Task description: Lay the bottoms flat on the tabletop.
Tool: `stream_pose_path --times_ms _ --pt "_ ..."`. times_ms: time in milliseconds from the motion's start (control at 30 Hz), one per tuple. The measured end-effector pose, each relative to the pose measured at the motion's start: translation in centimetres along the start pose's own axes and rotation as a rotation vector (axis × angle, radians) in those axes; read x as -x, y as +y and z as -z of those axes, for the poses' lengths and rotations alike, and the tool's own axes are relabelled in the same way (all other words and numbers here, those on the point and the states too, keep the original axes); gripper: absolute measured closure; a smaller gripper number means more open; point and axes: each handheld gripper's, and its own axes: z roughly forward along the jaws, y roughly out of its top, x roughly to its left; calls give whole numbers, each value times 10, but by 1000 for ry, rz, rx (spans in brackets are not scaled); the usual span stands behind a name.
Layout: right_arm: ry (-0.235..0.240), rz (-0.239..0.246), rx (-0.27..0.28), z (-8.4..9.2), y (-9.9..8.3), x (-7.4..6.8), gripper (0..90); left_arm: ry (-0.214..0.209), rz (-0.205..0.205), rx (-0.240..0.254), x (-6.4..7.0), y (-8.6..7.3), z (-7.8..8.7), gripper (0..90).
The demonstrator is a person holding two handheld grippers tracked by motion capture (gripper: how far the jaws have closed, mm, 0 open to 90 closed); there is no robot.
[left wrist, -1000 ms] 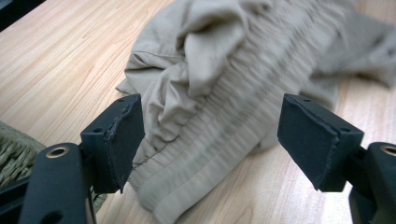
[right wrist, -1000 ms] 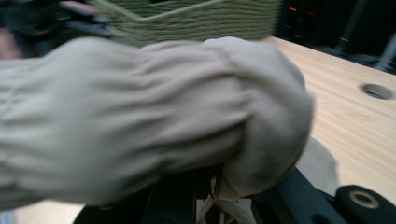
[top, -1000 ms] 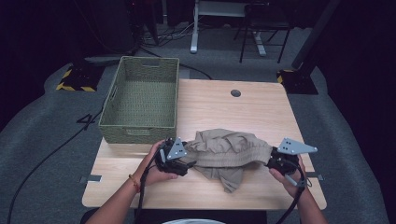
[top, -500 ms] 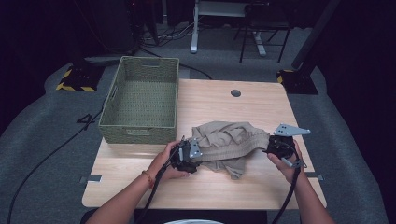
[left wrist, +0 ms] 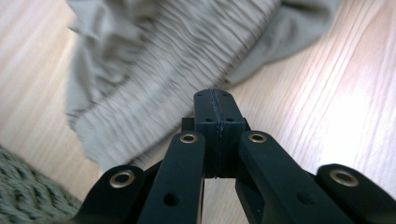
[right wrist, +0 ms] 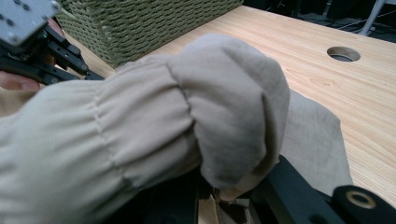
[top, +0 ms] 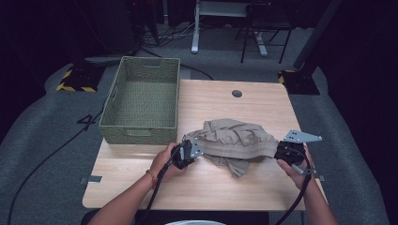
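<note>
Wicker basket [top: 141, 101] beside beige garment [top: 234, 140] | left hand-held gripper [top: 191, 149] just closing, pinching garment edge | right hand-held gripper [top: 281, 151] clamps garment

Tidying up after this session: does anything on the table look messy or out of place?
The beige garment lies crumpled and bunched near the table's front, stretched between the left gripper and right gripper. The wicker basket sits square at the table's left edge.

The crumpled beige fabric garment [right wrist: 154, 116] covers the right gripper's [right wrist: 219, 196] black jaw tips in its own view; the woven green basket [left wrist: 28, 196] is cropped and blurred at the left gripper view's corner
</note>
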Motion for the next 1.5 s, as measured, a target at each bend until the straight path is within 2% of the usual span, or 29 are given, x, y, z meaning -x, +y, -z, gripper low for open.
stream_pose_path --times_ms 33,67,167,300,333,467,500,567,633,700,833,933,1100,1233,1333,1400,1500 --pt "0 -5 -2 0 0 0 837 1 9 19 0 1 0 662" --pt "1 -4 -6 -1 0 0 836 17 18 28 1 2 -1 556" --pt "7 0 -21 -5 -1 -1 834 21 36 36 4 9 -9 312" --pt "21 14 -42 -12 -2 -3 828 12 7 44 9 19 -21 233" --pt "25 16 -48 -13 -2 -3 827 25 -5 37 10 22 -24 217" --pt "42 28 -65 -18 -2 -5 827 49 -1 10 10 27 -36 217" --pt "48 30 -65 -18 -2 -5 827 69 -7 0 8 27 -38 237" --pt "61 35 -68 -19 -2 -6 828 81 -7 -9 6 28 -41 290" --pt "66 44 -75 -20 -3 -8 831 104 -2 -16 4 26 -42 392" --pt "76 58 -83 -21 -3 -10 831 115 -21 -11 2 25 -42 546" --pt "76 71 -91 -23 -3 -13 832 124 -26 7 -1 25 -35 752" --pt "71 72 -83 -21 -1 -13 834 123 -31 38 -2 28 -24 771" --pt "70 60 -37 -6 8 -15 833 82 19 125 -10 39 13 771" --pt "66 58 26 11 23 -19 832 99 16 173 -14 53 42 770" --pt "55 57 56 21 35 -21 827 119 8 187 -16 67 60 759" --pt "49 52 88 27 43 -20 824 125 0 198 -18 75 66 757" --pt "32 35 110 29 52 -15 824 151 -24 178 -23 88 60 759"
